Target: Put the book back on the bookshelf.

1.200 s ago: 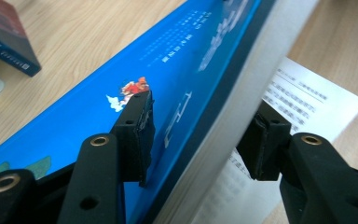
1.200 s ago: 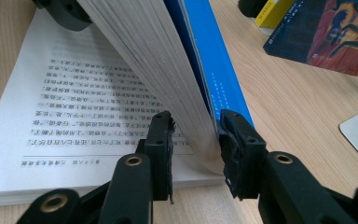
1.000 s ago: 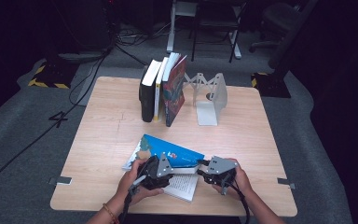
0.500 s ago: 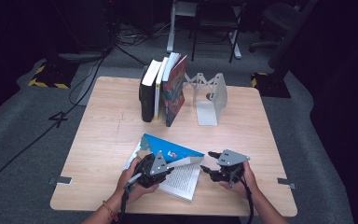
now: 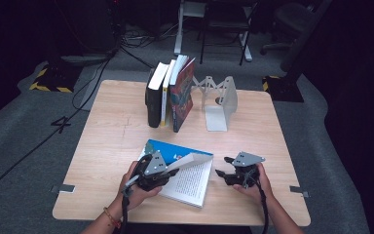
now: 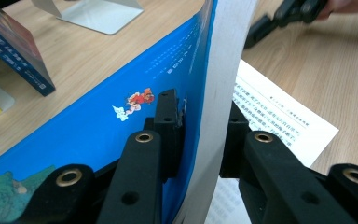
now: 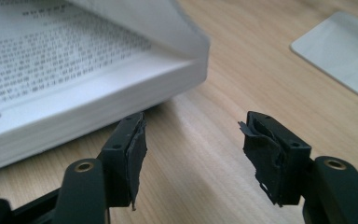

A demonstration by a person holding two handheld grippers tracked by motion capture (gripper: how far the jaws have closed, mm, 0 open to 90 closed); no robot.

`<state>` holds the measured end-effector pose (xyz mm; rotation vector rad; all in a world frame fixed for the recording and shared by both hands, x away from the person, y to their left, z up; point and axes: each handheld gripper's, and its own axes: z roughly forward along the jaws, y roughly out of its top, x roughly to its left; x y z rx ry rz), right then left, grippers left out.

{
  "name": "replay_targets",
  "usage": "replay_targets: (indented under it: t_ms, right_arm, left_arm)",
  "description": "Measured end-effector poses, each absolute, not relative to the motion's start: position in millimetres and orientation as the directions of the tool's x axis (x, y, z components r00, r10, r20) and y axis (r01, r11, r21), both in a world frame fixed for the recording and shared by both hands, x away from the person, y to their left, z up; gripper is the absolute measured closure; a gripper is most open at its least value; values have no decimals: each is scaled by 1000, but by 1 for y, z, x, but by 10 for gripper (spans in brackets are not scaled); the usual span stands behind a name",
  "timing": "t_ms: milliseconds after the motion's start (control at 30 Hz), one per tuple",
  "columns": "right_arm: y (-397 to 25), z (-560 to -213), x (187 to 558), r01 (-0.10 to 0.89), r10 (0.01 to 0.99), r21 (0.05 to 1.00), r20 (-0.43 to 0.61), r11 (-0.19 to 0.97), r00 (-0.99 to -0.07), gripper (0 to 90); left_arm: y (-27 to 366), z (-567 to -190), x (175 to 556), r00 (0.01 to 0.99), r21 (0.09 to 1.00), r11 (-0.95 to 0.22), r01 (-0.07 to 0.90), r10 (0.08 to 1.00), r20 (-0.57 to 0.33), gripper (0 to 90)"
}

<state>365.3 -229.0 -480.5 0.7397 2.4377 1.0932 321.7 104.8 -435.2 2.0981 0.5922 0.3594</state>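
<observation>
At the table's near edge, the left gripper [image 6: 200,135] pinches the blue-covered book's [image 5: 182,170] lifted front section, mid-opening or closing, while the right gripper [image 7: 191,158], wide open and empty, likely grips the pages next.

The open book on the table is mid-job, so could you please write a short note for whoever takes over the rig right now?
Left gripper: shut on the blue cover and first pages of the book, lifted in a curve above the open printed page.
Right gripper: open, holding nothing, low over the table just beyond the book's right edge.
Other books stand at the back beside a metal bookend.
Done: cover gripped and raised.
Left, probably: finish turning the cover over to close the book, then perhaps stand it with the others.
</observation>
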Motion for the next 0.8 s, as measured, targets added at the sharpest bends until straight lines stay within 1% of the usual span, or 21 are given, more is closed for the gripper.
replay_targets:
  t_ms: [167, 333, 400, 433, 500, 533, 600, 667, 800]
  right_arm:
    - [-221, -489, 366, 306, 563, 745, -112, 593, -819, 384]
    - [-215, -495, 365, 308, 546, 739, -95, 599, -833, 381]
    - [-212, -498, 363, 300, 537, 746, -91, 595, -839, 421]
    - [-210, -499, 361, 277, 538, 762, -109, 585, -836, 434]
    - [-208, -499, 358, 264, 526, 792, -84, 551, -846, 443]
    - [-208, -498, 356, 248, 520, 796, -97, 552, -849, 454]
    - [-210, -496, 355, 236, 511, 814, -85, 530, -855, 472]
    - [-212, -492, 353, 227, 511, 834, -76, 504, -856, 514]
    - [-215, -475, 347, 188, 543, 868, -108, 460, -833, 560]
  left_arm:
    - [113, -431, 322, 840, 850, -447, 278, 542, 10, 752]
    - [114, -429, 322, 844, 851, -449, 271, 536, 14, 753]
    - [114, -429, 322, 846, 851, -453, 268, 533, 17, 754]
    - [113, -428, 321, 845, 849, -458, 263, 534, 26, 754]
    - [111, -427, 320, 847, 850, -463, 253, 531, 38, 755]
    - [111, -426, 320, 848, 851, -461, 252, 528, 35, 756]
    - [111, -425, 319, 848, 858, -449, 248, 528, 32, 758]
    - [111, -422, 320, 849, 866, -440, 237, 528, 36, 760]
    - [108, -414, 321, 848, 879, -425, 218, 528, 44, 761]
